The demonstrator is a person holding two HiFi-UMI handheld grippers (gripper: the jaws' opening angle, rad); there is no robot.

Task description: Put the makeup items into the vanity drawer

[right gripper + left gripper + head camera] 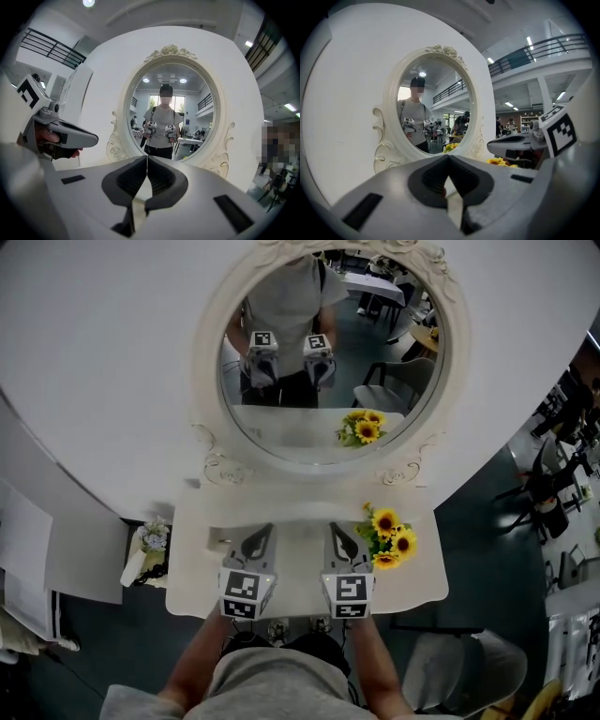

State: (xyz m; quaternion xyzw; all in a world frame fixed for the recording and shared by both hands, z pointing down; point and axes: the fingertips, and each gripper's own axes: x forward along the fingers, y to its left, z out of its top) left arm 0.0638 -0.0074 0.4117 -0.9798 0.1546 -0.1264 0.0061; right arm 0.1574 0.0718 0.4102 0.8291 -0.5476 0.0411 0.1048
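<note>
Vanity top (pixel 192 570), smooth and cream, lies just under your left gripper (pixel 265 530) and right gripper (pixel 335 528), both with jaws pressed together on nothing. Beyond them stand yellow sunflowers (pixel 392 538) at the right, then the oval, scroll-framed mirror (pixel 281 432).

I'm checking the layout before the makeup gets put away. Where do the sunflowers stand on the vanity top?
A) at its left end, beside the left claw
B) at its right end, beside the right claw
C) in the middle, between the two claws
B: in the head view the sunflowers stand at the right end of the vanity top, just outside the right claw.
</note>
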